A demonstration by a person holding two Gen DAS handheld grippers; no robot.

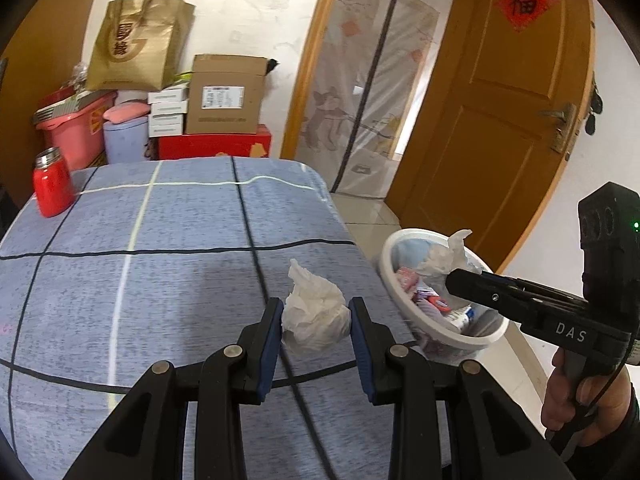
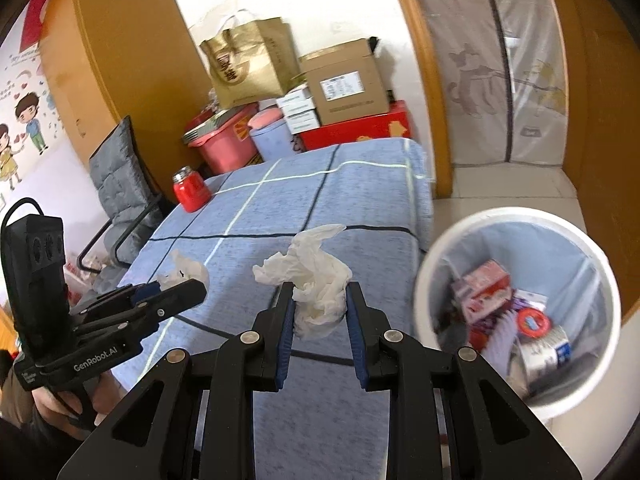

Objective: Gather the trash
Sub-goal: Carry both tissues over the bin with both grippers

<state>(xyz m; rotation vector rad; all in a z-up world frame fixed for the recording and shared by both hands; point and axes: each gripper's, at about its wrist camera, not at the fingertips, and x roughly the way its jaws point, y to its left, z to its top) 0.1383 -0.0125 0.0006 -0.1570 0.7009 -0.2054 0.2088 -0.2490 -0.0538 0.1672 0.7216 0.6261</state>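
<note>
My left gripper (image 1: 316, 312) is shut on a crumpled white tissue (image 1: 314, 314), held just above the blue checked tablecloth (image 1: 160, 280) near its right edge. My right gripper (image 2: 319, 300) is shut on another crumpled white tissue (image 2: 316, 280) and holds it above the cloth, left of the white trash bin (image 2: 592, 264). In the left wrist view the right gripper (image 1: 460, 280) reaches over the bin (image 1: 394, 276) with its tissue (image 1: 448, 256). In the right wrist view the left gripper (image 2: 188, 288) shows at the left with its tissue (image 2: 184, 270). The bin holds several wrappers and packets.
A red jar (image 1: 52, 188) stands at the table's far left. Behind the table are a cardboard box (image 1: 226, 96), a gold bag (image 1: 140, 44), a pink tub (image 1: 76, 128) and a red box. A grey padded chair (image 2: 120, 188) is left of the table. A wooden door (image 1: 500, 92) is open beside the bin.
</note>
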